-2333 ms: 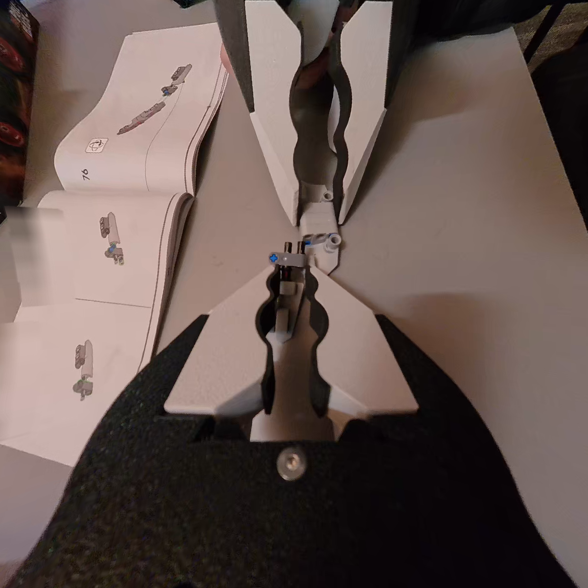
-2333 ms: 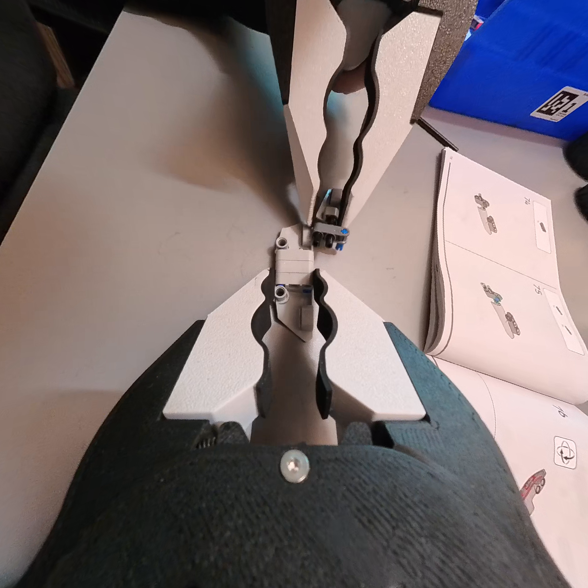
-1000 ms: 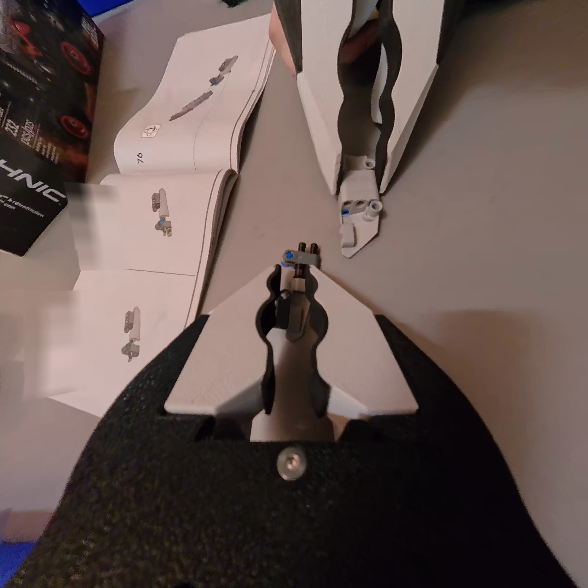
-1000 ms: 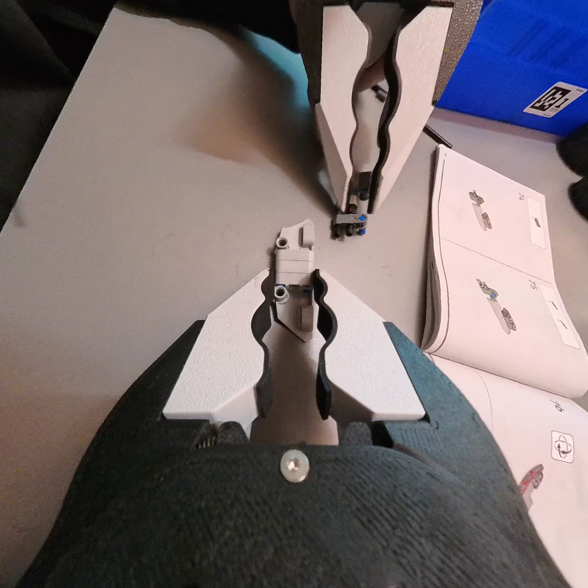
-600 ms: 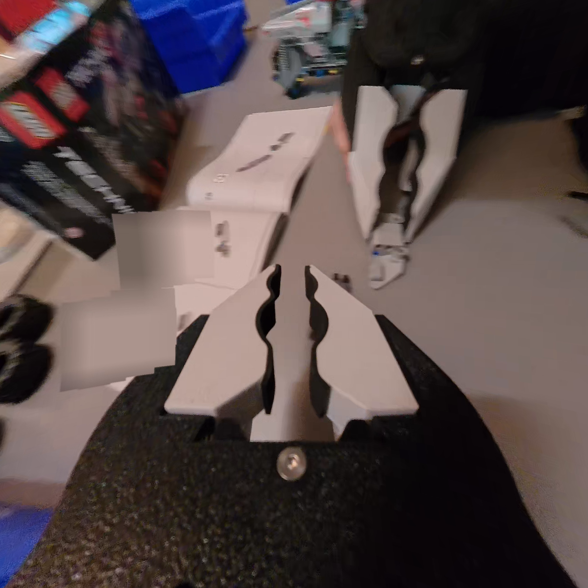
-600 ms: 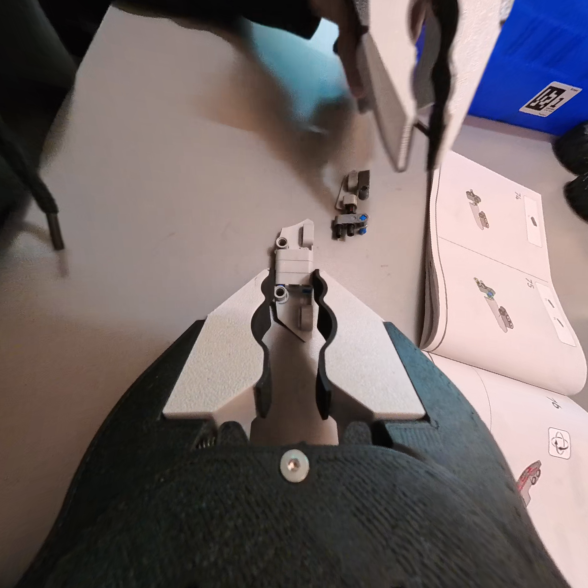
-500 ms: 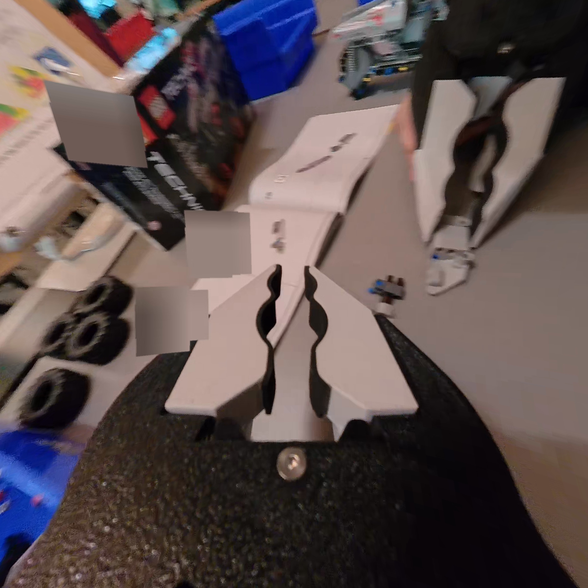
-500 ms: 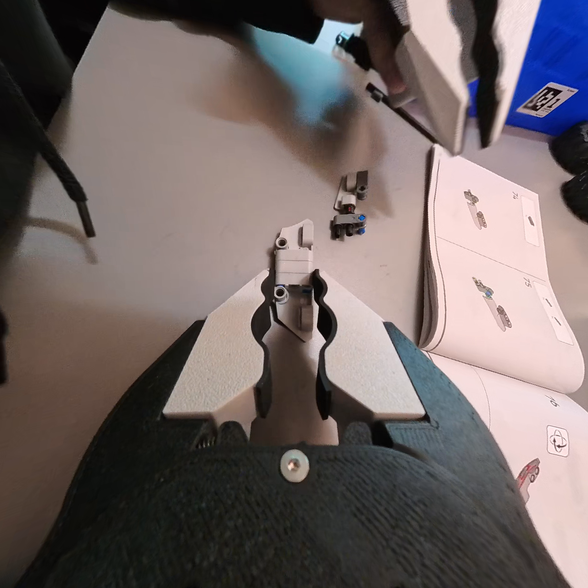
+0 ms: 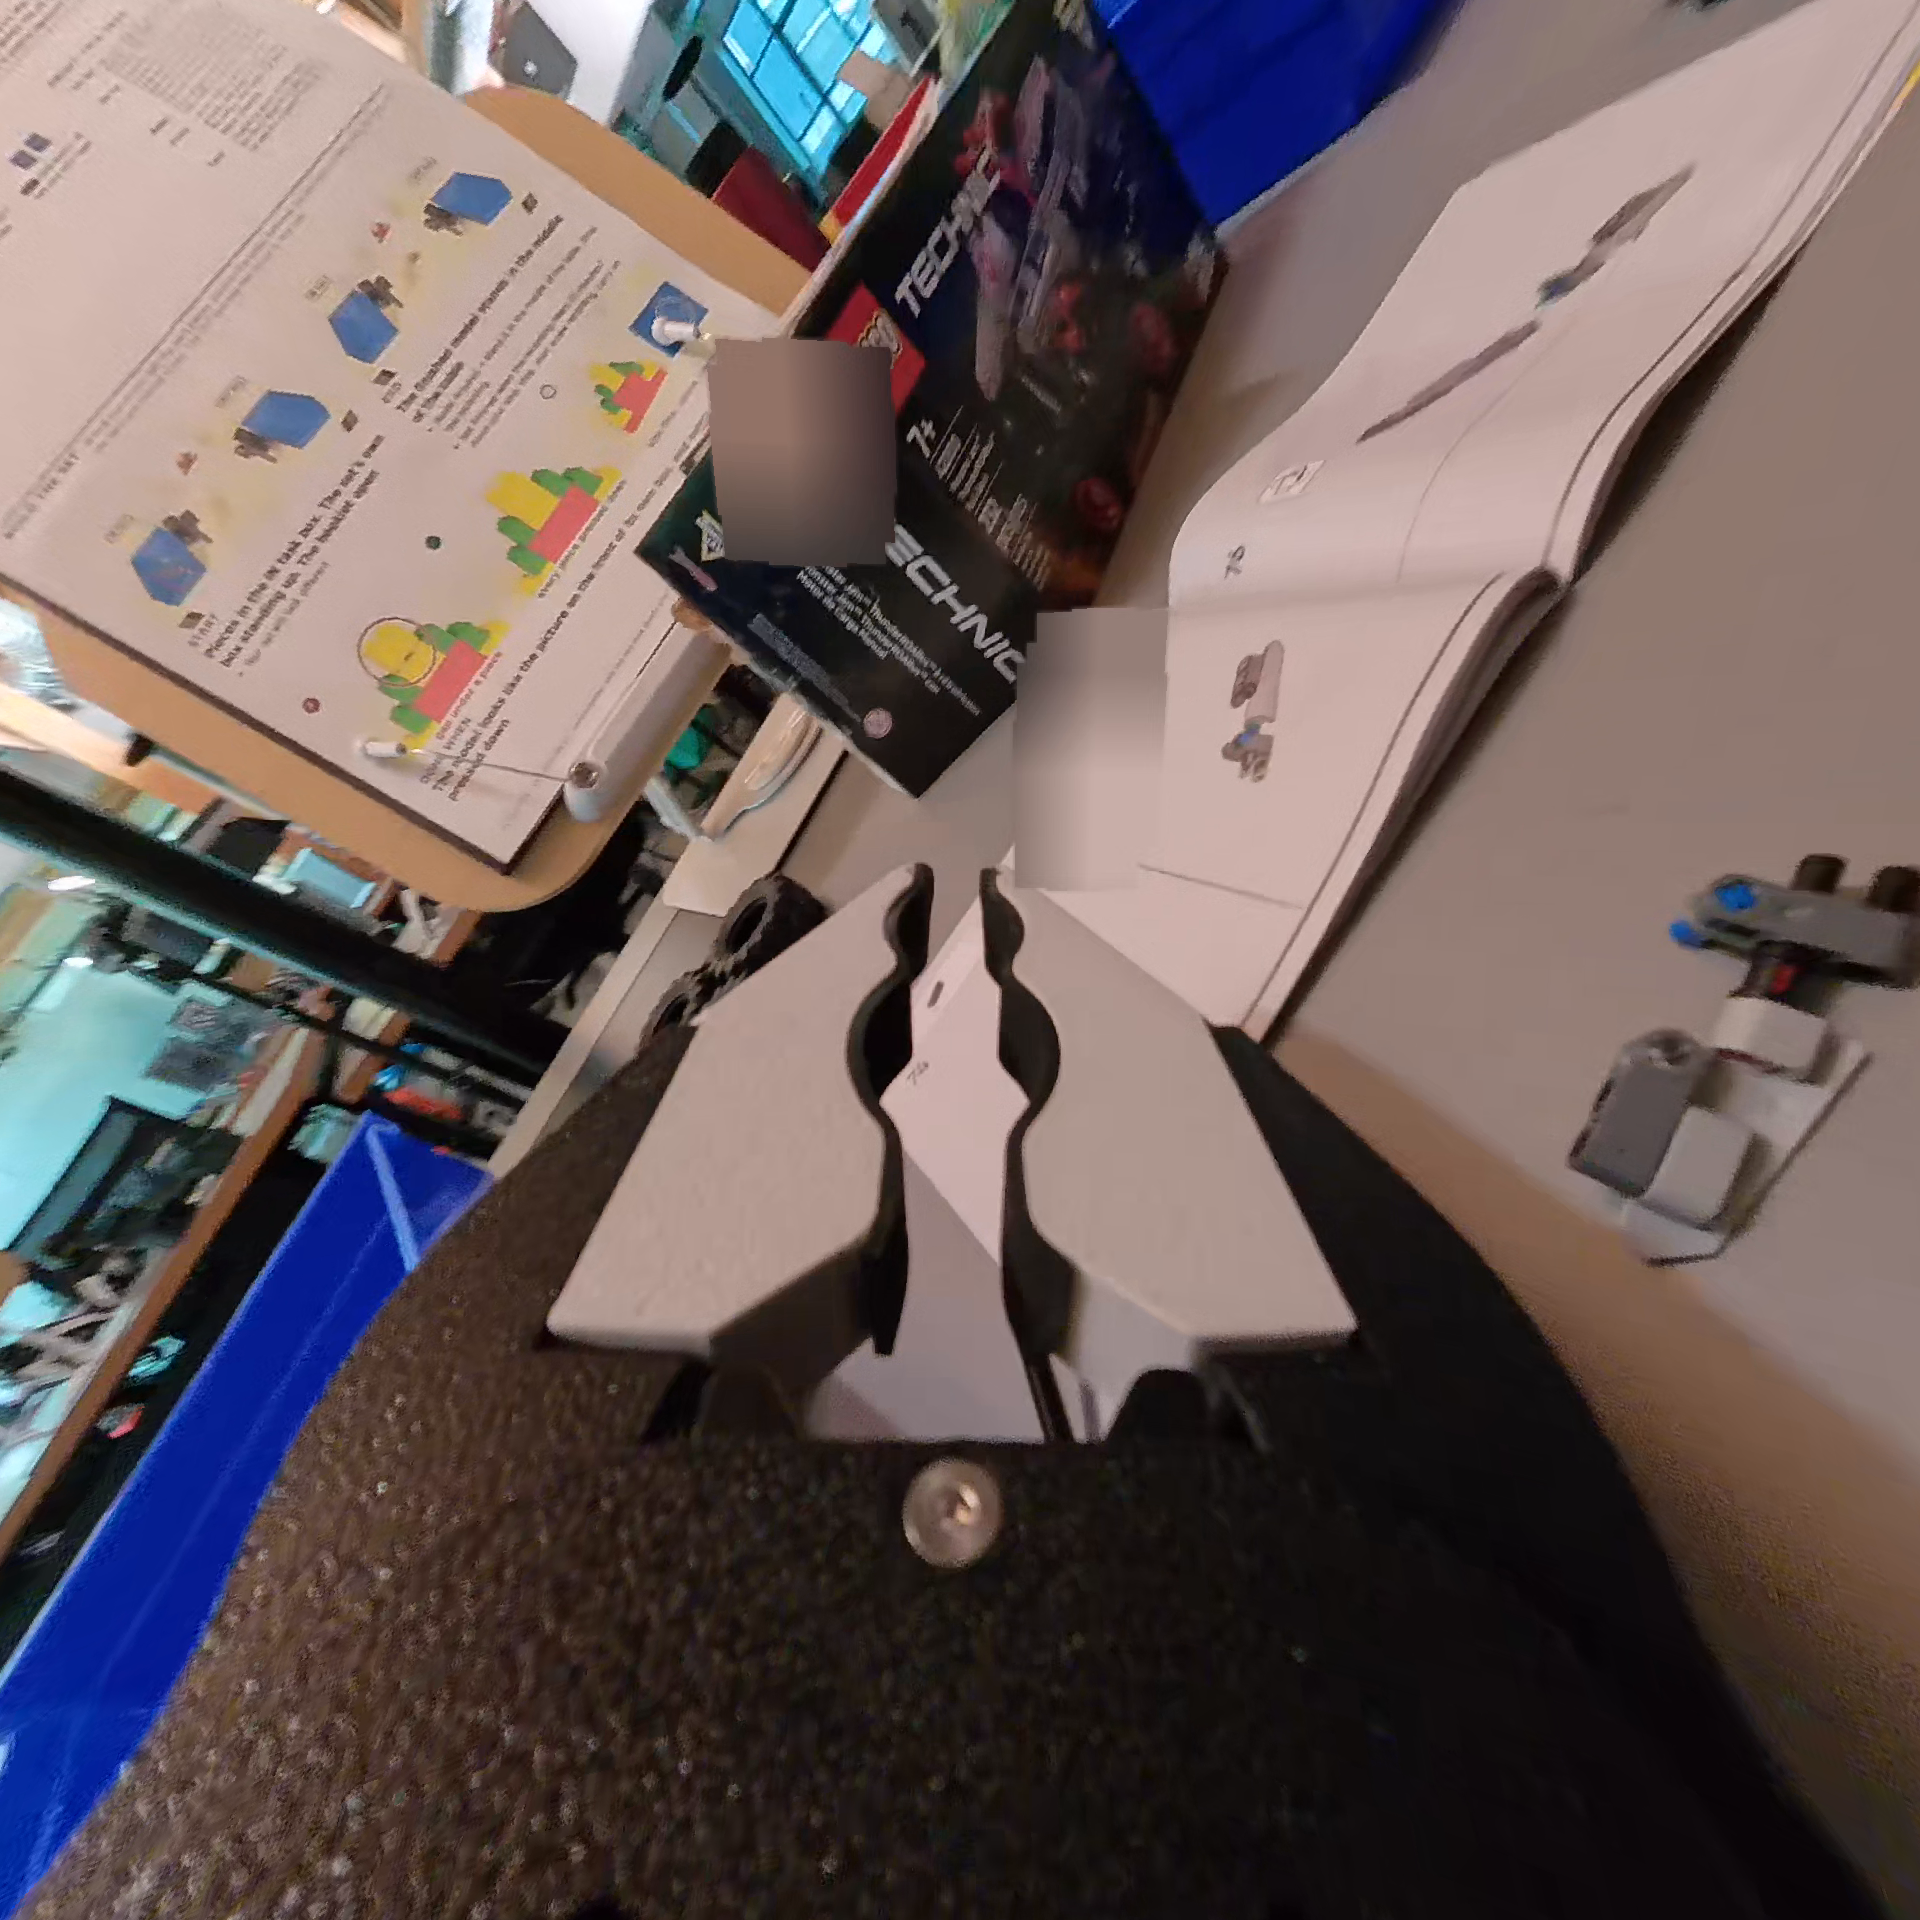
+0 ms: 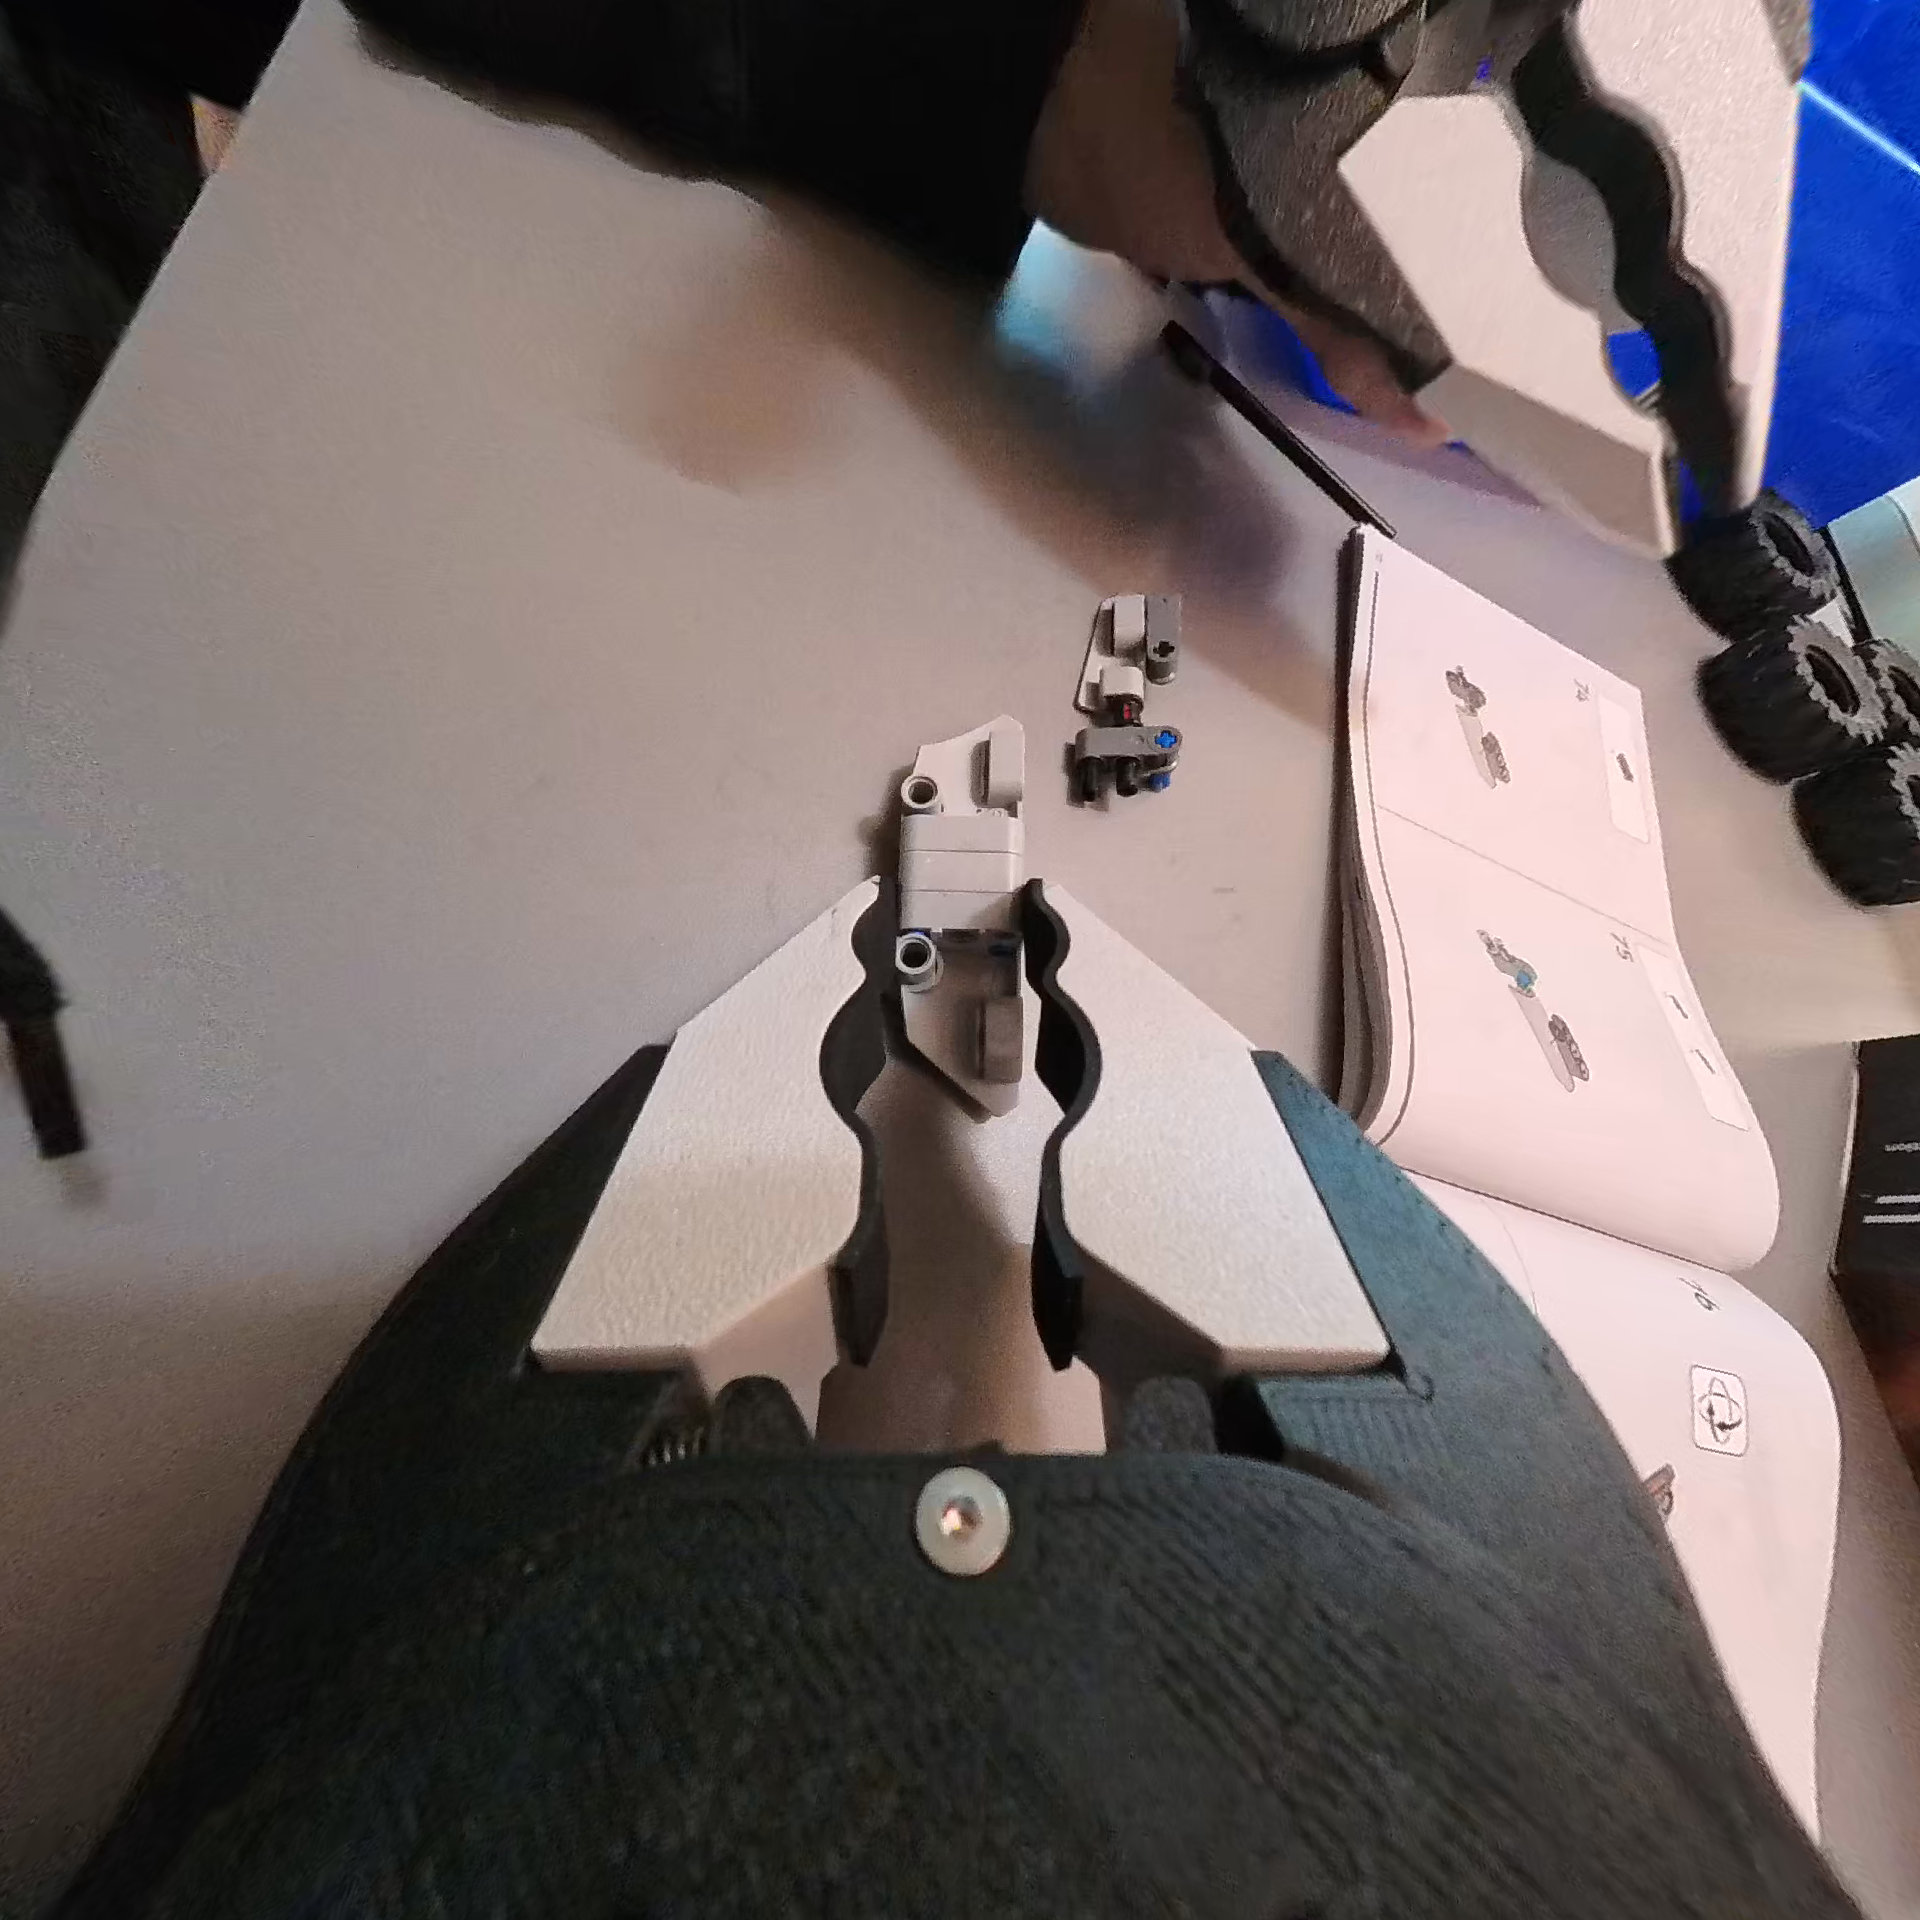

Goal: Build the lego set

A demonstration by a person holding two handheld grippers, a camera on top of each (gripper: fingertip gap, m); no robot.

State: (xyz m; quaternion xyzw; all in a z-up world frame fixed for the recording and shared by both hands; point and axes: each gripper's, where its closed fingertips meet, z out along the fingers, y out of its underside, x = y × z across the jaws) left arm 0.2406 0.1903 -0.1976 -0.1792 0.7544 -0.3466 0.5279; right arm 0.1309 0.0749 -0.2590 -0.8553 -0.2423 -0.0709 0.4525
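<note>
My right gripper is shut on a light grey lego assembly and holds it down on the grey table. A small dark grey sub-assembly with black pins and a blue pin lies loose just beyond it. It also shows in the left wrist view, at the right. My left gripper is tilted and turned left. Its jaws are nearly together with a narrow slit and hold nothing. In the right wrist view it hangs raised at the top right.
An open instruction booklet lies right of the parts. Black tyres, a black lego box, a thin black axle and blue bins surround it. A person's dark sleeve crosses the far edge. My hands' fingertips stand some 15 centimeters from each other.
My left gripper let go of the small sub-assembly, which now lies on the table, then rose and swung left. My right gripper and its grey assembly stayed put.
</note>
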